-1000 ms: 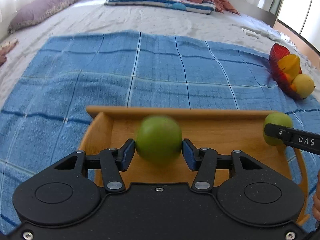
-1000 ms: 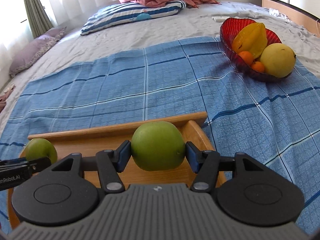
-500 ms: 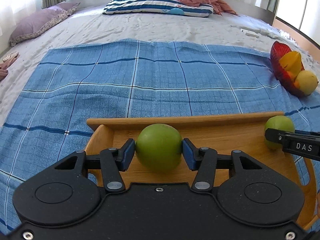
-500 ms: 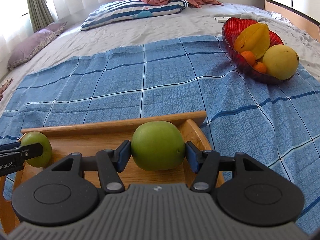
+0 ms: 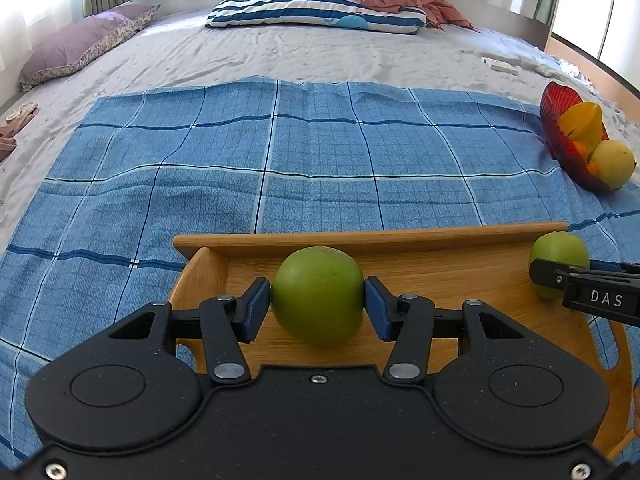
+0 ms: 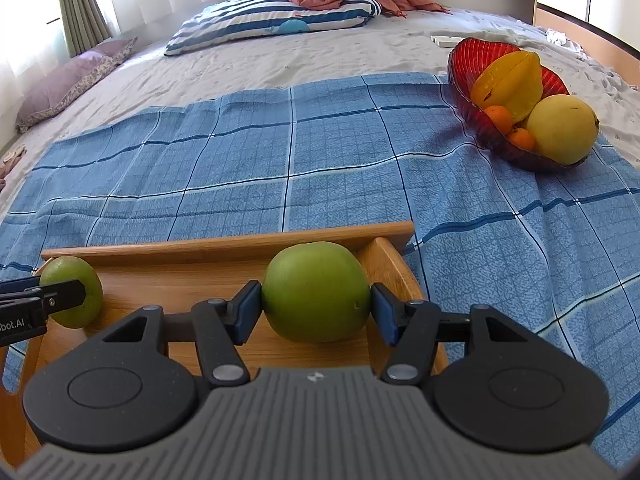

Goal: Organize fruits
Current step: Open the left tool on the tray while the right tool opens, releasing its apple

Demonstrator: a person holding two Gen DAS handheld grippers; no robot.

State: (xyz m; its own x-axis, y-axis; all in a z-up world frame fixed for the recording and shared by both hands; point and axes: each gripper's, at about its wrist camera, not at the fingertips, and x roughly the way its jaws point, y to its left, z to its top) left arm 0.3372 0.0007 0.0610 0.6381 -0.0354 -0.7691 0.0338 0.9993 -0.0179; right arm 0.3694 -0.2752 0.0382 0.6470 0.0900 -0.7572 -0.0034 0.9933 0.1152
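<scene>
Two tongs, two apples, one wooden tray (image 5: 400,236) on the bed.
Left tongs (image 5: 317,303) pinch a green apple (image 5: 318,294); right tongs (image 6: 316,307) pinch another apple (image 6: 315,290). Only the right view shows the red fruit bowl (image 6: 476,60) fully.

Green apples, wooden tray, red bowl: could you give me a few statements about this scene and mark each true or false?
1. Each gripper holds a round green apple. True: left gripper on the left green apple, right gripper on the right green apple.
2. The wooden tray sits on a blue checked cloth. True.
3. The red glass bowl is empty. False: it holds a yellow star fruit, a round yellow fruit and small oranges.
4. The striped pillow lies on the tray. False: it lies far back on the bed.
</scene>
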